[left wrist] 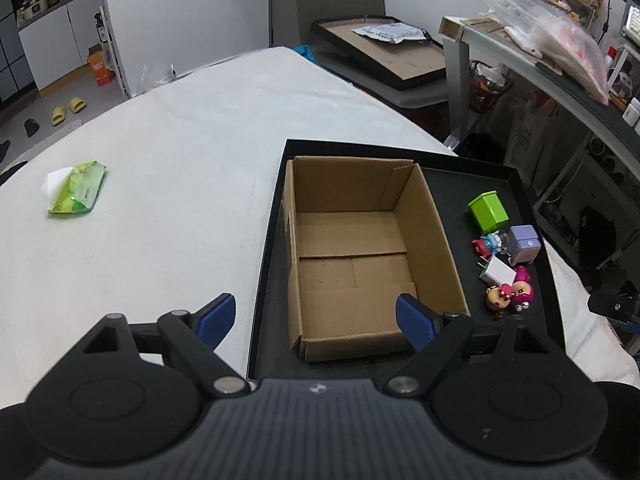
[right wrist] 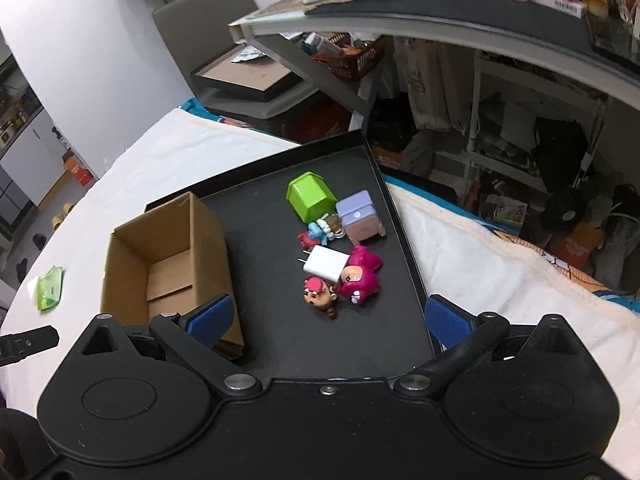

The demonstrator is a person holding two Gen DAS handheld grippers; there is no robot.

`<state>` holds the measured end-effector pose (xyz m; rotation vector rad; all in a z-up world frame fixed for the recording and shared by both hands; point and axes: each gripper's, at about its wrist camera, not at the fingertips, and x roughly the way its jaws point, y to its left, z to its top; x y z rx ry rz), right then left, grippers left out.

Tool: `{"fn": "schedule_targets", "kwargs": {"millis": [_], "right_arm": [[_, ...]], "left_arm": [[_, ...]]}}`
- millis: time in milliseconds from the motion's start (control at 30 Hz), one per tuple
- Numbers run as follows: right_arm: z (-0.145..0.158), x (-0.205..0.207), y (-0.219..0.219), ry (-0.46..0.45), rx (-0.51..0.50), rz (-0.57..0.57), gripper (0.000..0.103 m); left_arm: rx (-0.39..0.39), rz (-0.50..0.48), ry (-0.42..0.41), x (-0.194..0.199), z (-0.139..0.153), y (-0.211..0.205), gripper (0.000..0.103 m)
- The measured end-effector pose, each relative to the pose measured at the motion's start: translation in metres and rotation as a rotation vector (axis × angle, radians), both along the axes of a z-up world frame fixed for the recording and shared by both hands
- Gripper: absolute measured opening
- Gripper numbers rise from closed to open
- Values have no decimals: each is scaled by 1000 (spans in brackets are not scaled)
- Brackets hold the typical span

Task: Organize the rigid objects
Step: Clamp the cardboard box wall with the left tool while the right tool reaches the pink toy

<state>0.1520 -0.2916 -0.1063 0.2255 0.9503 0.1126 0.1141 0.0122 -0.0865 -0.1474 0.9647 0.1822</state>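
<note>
Both grippers idle, left gripper [left wrist: 316, 316] and right gripper [right wrist: 328, 316] jaws wide apart, gripping nothing; toy cluster [right wrist: 340, 248] sits at 12 o'clock on black tray [right wrist: 280, 344], cardboard box [right wrist: 168, 256] at 10.

the left wrist camera is looking forward and down from near the tray's near edge, facing the open cardboard box [left wrist: 352, 248] close below. the right wrist camera is looking down from the near side onto the toys in the black tray [right wrist: 280, 336]. both views are sharing the box, the tray, the toys and the green tissue pack [left wrist: 78, 192].
</note>
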Motion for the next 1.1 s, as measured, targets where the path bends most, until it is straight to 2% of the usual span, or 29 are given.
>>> {"fn": "schedule_targets", "kwargs": {"millis": [167, 233, 533, 633, 767, 867, 933, 1000, 1100], "right_arm": [[-19, 13, -5, 41, 13, -15, 93], [-27, 19, -6, 62, 18, -17, 85], [-60, 47, -12, 131, 52, -81, 64], [-69, 57, -11, 143, 60, -103, 63], [-81, 70, -8, 153, 52, -127, 63], [-91, 78, -10, 167, 60, -157, 63], [-98, 84, -10, 178, 63, -168, 63], [-105, 89, -8, 188, 66, -171, 63], [-115, 96, -8, 215, 86, -175, 63]], "left_arm": [[6, 12, 13, 11, -15, 2, 84], [8, 21, 15, 16, -21, 4, 83], [3, 59, 66, 38, -50, 16, 64], [7, 70, 83, 44, -59, 18, 59], [2, 80, 133, 53, -73, 22, 42], [2, 83, 155, 59, -83, 23, 36], [12, 81, 166, 63, -89, 22, 25], [4, 82, 170, 66, -94, 23, 9], [29, 84, 168, 73, -96, 21, 8]]}}
